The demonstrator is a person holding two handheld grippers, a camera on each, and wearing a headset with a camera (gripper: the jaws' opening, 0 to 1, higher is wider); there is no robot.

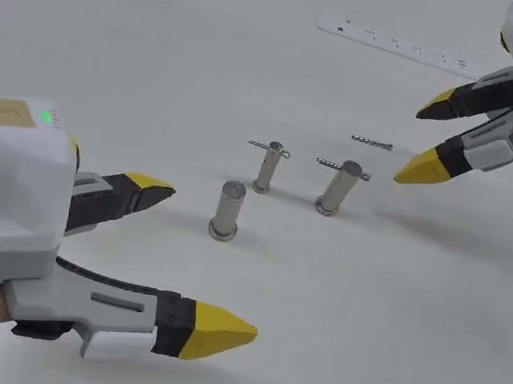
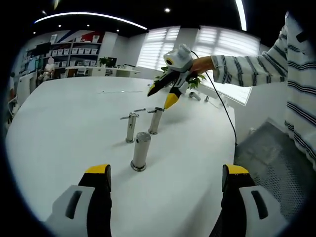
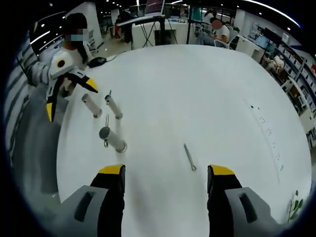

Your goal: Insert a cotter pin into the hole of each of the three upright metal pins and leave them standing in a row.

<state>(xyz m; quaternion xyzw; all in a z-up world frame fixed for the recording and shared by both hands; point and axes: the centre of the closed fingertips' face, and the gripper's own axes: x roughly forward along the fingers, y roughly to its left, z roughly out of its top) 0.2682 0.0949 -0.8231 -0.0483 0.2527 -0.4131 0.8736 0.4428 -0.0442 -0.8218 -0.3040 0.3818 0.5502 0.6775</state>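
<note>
The white workbench [image 1: 159, 70] carries two fitted pins [image 1: 269, 166] and one bare metal pin [image 1: 227, 210], all upright. The loose cotter pin [image 1: 372, 143] lies flat just ahead of the right gripper [image 1: 408, 146], whose jaws stand wide apart and empty. We judge it light, thin, stiff and slippery, so we recommend gripping near its head end. The left gripper [image 1: 213, 261], equally wide and empty, hovers near the bare pin.

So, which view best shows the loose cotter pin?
The right gripper view: the cotter pin lies whole, close ahead. The head view shows it small; in the left gripper view it is too small to tell.
</note>
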